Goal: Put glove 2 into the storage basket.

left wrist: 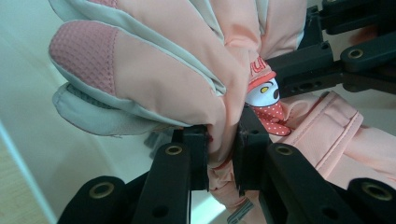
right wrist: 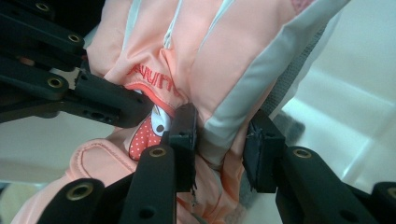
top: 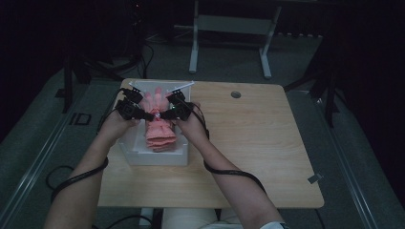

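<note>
- The glove (left wrist: 187, 70) is coloured peach-pink, with pale grey strips along the fingers; a darker pink mesh patch is seen on one fingertip
- A badge (left wrist: 266, 100) in white, orange and red with white dots is stitched on it; red lettering is seen above
- The box (top: 157, 156) is white; the table (top: 258, 143) is light wood-grained
- Both grippers, left (left wrist: 219, 156) and right (right wrist: 219, 147), are black

A lab or test room set up for recording is suggested rather than a home. A plain light-wood tabletop (top: 248, 143) with a round cable grommet (top: 235, 94) is placed on grey carpet (top: 305, 62), and the surroundings are kept dark. The white metal legs of a second desk frame (top: 229, 43) are seen behind it. Black cables (top: 143, 57) are trailed across the floor, and a metal rail (top: 33, 167) is laid along the carpet at the left.
</note>
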`<move>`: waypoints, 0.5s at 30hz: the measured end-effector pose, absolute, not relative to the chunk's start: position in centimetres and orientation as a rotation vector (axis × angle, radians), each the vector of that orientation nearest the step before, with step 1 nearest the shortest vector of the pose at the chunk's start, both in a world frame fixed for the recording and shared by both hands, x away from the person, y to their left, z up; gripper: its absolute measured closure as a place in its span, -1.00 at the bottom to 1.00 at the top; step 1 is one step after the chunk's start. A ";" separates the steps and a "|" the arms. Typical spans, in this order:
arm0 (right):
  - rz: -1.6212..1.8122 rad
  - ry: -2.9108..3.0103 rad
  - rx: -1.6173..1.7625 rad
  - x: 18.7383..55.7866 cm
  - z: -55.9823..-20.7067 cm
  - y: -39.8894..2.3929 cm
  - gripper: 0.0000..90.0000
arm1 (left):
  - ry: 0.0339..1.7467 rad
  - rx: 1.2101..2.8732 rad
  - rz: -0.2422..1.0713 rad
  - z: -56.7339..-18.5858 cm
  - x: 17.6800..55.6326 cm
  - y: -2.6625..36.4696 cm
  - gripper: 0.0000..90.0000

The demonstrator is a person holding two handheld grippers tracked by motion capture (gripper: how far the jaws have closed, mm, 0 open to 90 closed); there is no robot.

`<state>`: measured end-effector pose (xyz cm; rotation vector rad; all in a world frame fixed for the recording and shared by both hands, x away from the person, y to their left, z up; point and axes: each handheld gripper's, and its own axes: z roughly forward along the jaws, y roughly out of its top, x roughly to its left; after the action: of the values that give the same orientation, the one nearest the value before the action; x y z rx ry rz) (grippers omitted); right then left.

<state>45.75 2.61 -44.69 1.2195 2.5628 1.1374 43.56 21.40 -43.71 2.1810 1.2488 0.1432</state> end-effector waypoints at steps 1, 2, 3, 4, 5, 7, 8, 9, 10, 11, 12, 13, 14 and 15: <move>1.103 2.572 1.224 45.8 -44.8 2.8 0.51 | 1.258 2.174 0.136 -43.9 43.6 21.4 0.73; 1.074 2.567 1.218 45.8 -44.8 2.9 0.51 | 1.266 2.169 0.130 -44.1 43.7 21.3 0.73; 1.049 2.571 1.220 45.8 -44.8 3.1 0.51 | 1.270 2.175 0.130 -44.3 43.8 21.3 0.73; 1.023 2.580 1.223 45.8 -44.8 3.2 0.51 | 1.273 2.179 0.129 -44.4 43.8 21.2 0.72; 1.002 2.584 1.227 45.9 -44.9 3.3 0.51 | 1.279 2.182 0.127 -44.5 43.8 21.1 0.72; 0.941 2.601 1.215 45.9 -45.0 3.7 0.50 | 1.297 2.205 0.120 -44.8 43.9 21.0 0.72; 0.906 2.618 1.210 45.9 -45.1 3.9 0.50 | 1.302 2.228 0.129 -44.9 43.9 20.8 0.72; 0.868 2.633 1.211 46.0 -45.1 4.2 0.50 | 1.304 2.261 0.139 -44.9 43.9 20.6 0.72; 0.826 2.650 1.213 46.1 -45.2 4.4 0.50 | 1.312 2.282 0.150 -45.0 44.0 20.3 0.72; 0.795 2.658 1.218 46.3 -45.3 4.6 0.51 | 1.318 2.299 0.162 -45.1 44.0 20.0 0.72; 0.795 2.658 1.218 46.3 -45.3 4.6 0.51 | 1.318 2.299 0.162 -45.1 44.0 20.0 0.72; 0.775 2.665 1.224 46.3 -45.4 4.7 0.51 | 1.318 2.299 0.162 -45.1 44.0 20.0 0.72; 0.733 2.677 1.236 46.5 -45.5 5.1 0.52 | 1.334 2.343 0.179 -45.3 44.2 19.4 0.72; 0.712 2.680 1.235 46.5 -45.6 5.2 0.52 | 1.340 2.355 0.182 -45.4 44.2 19.3 0.72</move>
<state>46.48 5.18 -45.56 1.2350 2.6800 0.7118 44.16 19.31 -45.38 2.3548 1.3398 0.1823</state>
